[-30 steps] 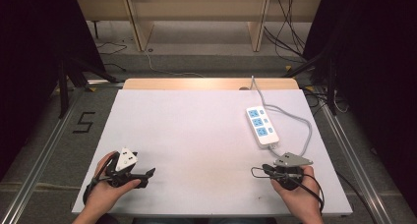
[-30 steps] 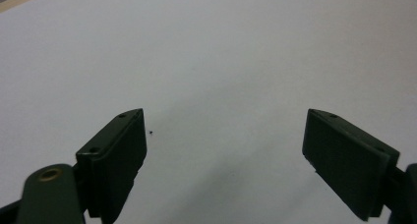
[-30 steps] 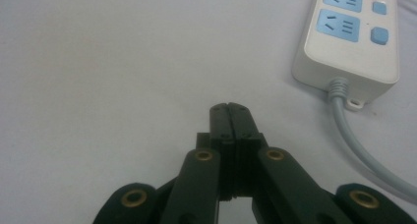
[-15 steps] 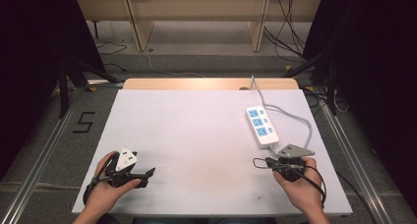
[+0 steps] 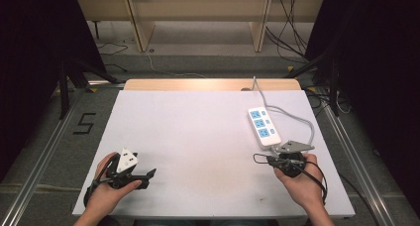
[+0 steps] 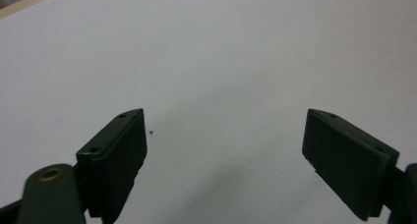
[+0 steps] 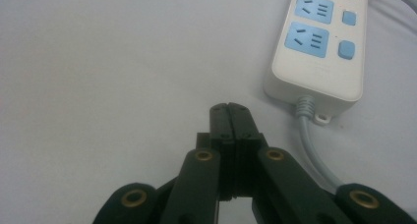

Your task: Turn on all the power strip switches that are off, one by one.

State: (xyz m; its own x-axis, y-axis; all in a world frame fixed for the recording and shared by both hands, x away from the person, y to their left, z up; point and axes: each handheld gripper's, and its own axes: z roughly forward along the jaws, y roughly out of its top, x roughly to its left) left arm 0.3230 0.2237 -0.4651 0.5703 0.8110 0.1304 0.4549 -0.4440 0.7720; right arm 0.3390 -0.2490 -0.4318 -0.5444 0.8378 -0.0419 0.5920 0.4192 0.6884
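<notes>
Right gripper (image 7: 230,108) is held closed and empty near a power strip (image 7: 319,42); left gripper (image 6: 223,150) is held open. Nothing is gripped yet.

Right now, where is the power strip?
In the high view the power strip lies on the table's right side, just beyond the shut right gripper.
</notes>
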